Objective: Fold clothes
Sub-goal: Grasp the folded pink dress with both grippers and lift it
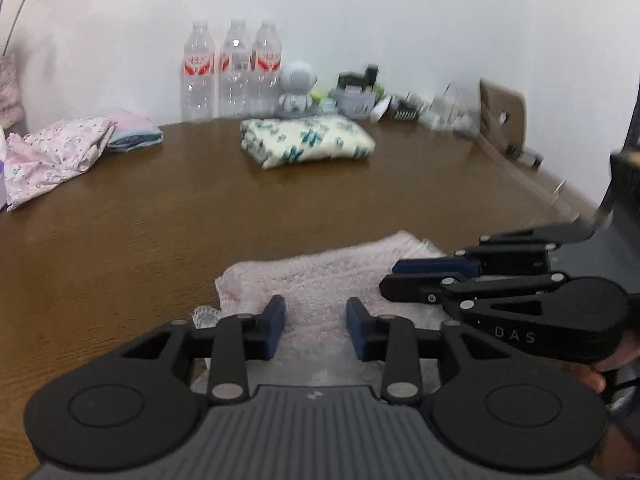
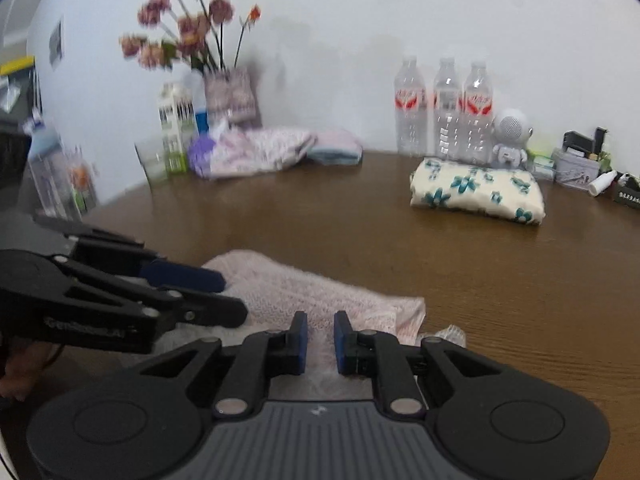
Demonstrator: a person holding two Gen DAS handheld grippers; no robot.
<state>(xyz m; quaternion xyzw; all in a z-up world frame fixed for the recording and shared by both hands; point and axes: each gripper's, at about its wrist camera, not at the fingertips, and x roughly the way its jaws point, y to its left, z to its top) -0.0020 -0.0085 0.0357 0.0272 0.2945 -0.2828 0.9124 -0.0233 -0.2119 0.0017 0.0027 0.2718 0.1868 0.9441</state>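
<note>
My left gripper (image 1: 316, 330) and right gripper (image 2: 320, 340) hang parted and empty over the pink cloth (image 1: 320, 276) at the frame's lower middle; it looks soft, light and floppy, best pinched at a corner.

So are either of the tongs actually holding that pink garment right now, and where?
Neither holds anything. The left tongs and right tongs are both open above the folded pink garment, with visible gaps between their blue pads and no fabric pinched.
</note>
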